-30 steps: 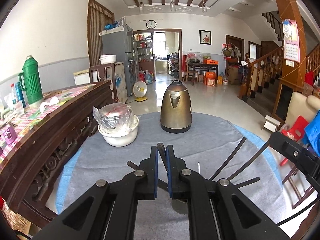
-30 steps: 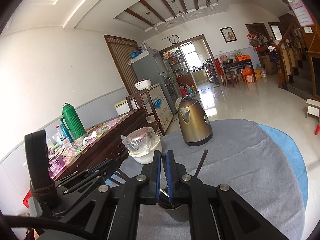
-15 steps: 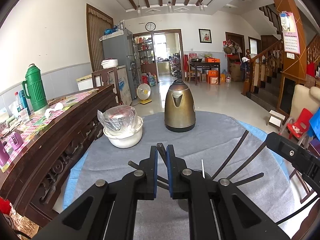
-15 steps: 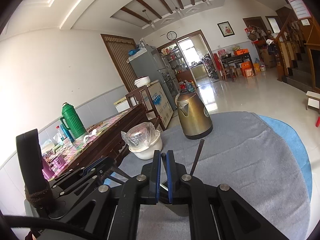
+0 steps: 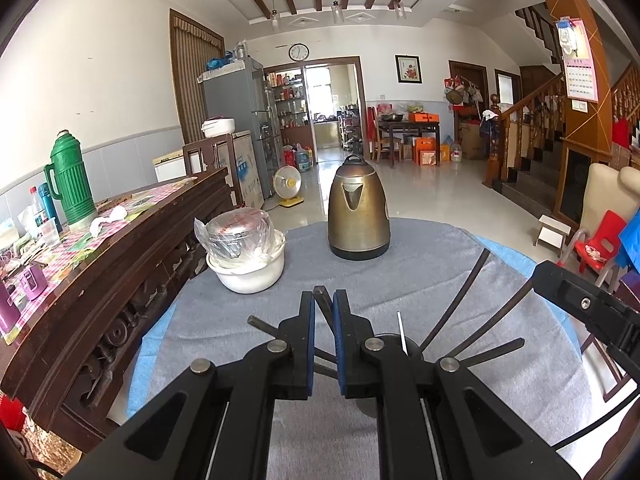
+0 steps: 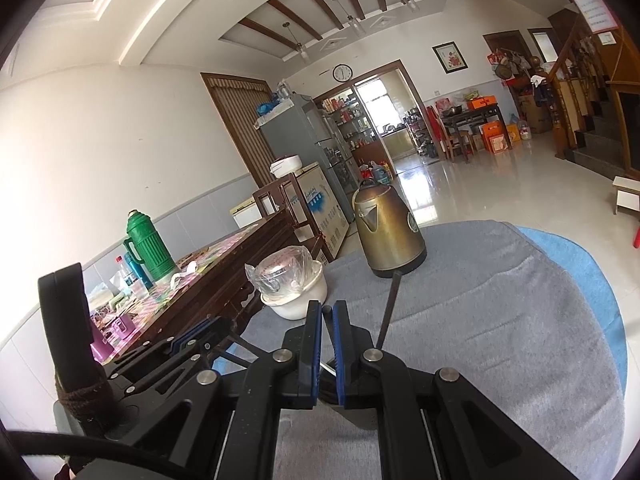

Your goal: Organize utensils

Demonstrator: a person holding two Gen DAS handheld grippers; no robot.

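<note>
My left gripper (image 5: 323,300) is shut on a dark chopstick (image 5: 320,293) whose end pokes up between the blue pads. Under it stands a dark utensil cup (image 5: 390,344) with several dark chopsticks (image 5: 460,300) fanning out to the right. My right gripper (image 6: 327,314) is shut on another dark chopstick (image 6: 327,311) over the same cup, which is mostly hidden behind the jaws. One more chopstick (image 6: 389,308) leans out of the cup. The left gripper shows at the lower left of the right wrist view, the right gripper at the right edge of the left wrist view.
A brass kettle (image 5: 358,216) stands at the far side of the round grey-clothed table (image 5: 500,380). A white bowl with a plastic-wrapped pot (image 5: 244,252) sits at the far left. A dark wooden sideboard (image 5: 100,272) with a green thermos (image 5: 72,184) flanks the table's left.
Both grippers have stayed shut on their chopsticks. Both views have risen and tilted up a little, so the kettle and bowl sit higher and farther.
</note>
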